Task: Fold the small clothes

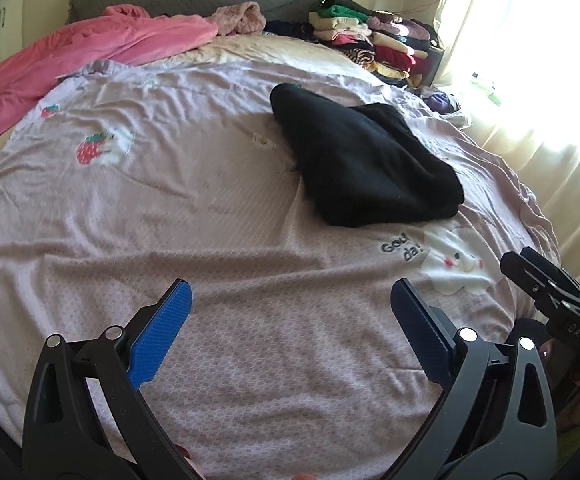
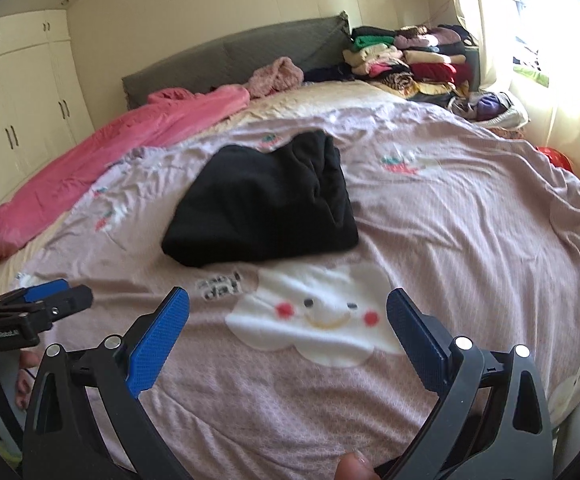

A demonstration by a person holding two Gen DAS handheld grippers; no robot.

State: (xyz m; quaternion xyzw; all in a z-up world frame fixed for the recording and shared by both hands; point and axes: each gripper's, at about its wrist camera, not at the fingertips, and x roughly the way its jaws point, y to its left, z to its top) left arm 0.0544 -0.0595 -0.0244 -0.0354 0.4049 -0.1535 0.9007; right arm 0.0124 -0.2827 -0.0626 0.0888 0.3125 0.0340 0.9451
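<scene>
1. A bed spread with a lilac quilt point(image 1: 210, 208) was seen filling both views; white wardrobes point(image 2: 18, 92) stood at the upper left of the right wrist view.
2. One pink blanket point(image 1: 70, 64) lay at upper left, one black garment point(image 1: 362, 164) folded at centre, one stack of folded clothes point(image 1: 370, 40) at upper right.
3. The left gripper point(image 1: 290, 304) and right gripper point(image 2: 288, 312) were both held wide apart, nothing gripped.
</scene>
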